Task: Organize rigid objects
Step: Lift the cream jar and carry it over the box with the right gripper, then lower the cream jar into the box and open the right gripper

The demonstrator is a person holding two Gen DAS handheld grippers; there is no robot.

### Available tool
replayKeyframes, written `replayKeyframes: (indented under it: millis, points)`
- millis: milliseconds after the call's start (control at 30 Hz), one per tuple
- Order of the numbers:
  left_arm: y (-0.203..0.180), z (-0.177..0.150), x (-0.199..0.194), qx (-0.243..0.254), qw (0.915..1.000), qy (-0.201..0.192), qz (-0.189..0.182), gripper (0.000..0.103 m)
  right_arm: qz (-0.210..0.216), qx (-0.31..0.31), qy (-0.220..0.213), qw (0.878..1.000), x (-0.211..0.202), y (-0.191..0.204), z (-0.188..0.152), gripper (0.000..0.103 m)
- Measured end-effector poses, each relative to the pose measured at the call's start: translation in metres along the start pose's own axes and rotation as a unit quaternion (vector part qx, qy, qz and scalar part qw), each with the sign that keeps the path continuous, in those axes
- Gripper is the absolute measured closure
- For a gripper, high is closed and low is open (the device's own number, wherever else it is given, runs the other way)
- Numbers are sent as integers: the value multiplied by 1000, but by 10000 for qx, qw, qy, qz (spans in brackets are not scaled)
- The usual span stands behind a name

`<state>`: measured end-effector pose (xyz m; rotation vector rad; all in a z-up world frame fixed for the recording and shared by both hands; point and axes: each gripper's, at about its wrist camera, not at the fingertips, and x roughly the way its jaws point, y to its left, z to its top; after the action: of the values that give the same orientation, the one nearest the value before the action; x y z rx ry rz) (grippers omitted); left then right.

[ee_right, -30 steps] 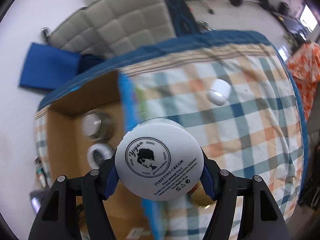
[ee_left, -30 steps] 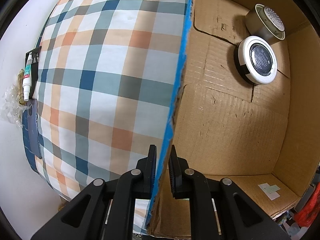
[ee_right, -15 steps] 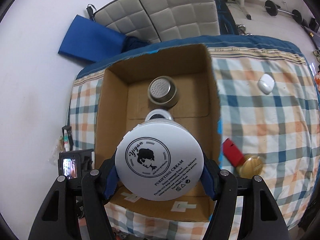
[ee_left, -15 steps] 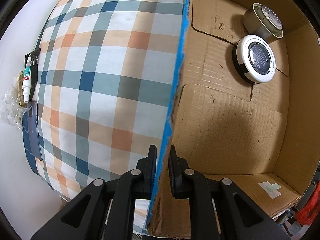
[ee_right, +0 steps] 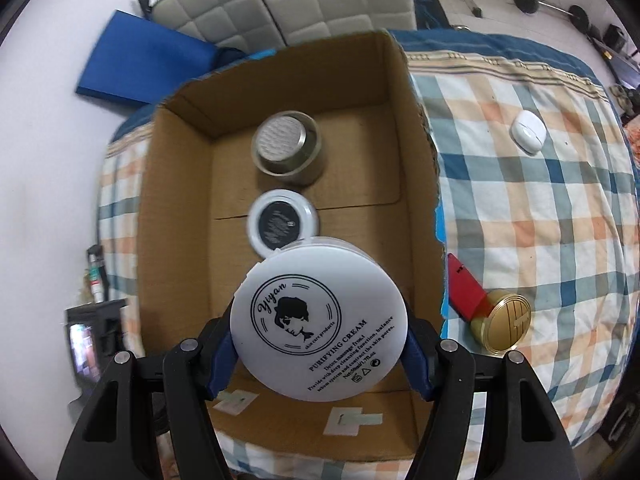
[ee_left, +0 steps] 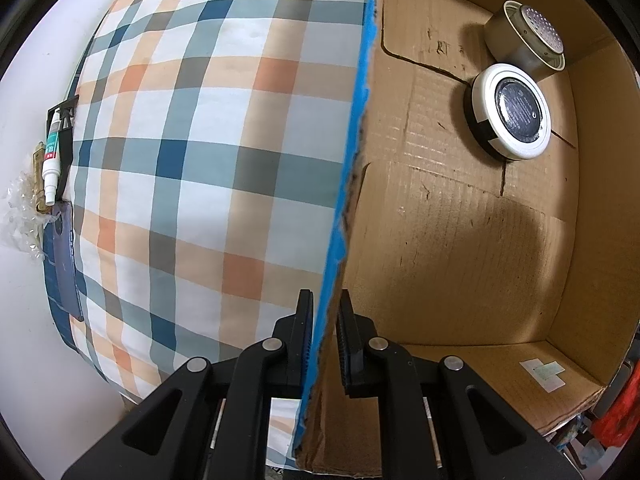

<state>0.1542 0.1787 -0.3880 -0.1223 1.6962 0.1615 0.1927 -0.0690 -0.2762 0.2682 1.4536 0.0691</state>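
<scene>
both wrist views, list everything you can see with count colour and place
cardboard box: 1, brown, open on the checked cloth
metal cup: 1, silver, in the box near its far wall
round tin: 1, white rim with dark centre, in the box beside the metal cup
cream jar: 1, white, over the box, between the right tool's pads
checked cloth: 1, blue, orange and white, under the box
small case: 1, white, on the cloth right of the box
red object: 1, on the cloth by the box wall
gold cap: 1, gold, beside the red object
spray bottle: 1, white, at the cloth's edge
left tool: 1, black, clamped on the box wall
right tool: 1, black, blue pads, gripping the cream jar
</scene>
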Motion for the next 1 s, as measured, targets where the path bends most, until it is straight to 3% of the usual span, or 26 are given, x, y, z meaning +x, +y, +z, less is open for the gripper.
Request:
replayKeyframes:
  millis: [367, 1000]
  points:
    - [-1, 1, 0, 22, 10000, -1, 12, 94, -510, -134, 262, 9983, 44, 11, 7, 33]
    - [-1, -4, 3, 57, 10000, 33, 5, 94, -898, -240, 837, 9921, 94, 27, 6, 29]
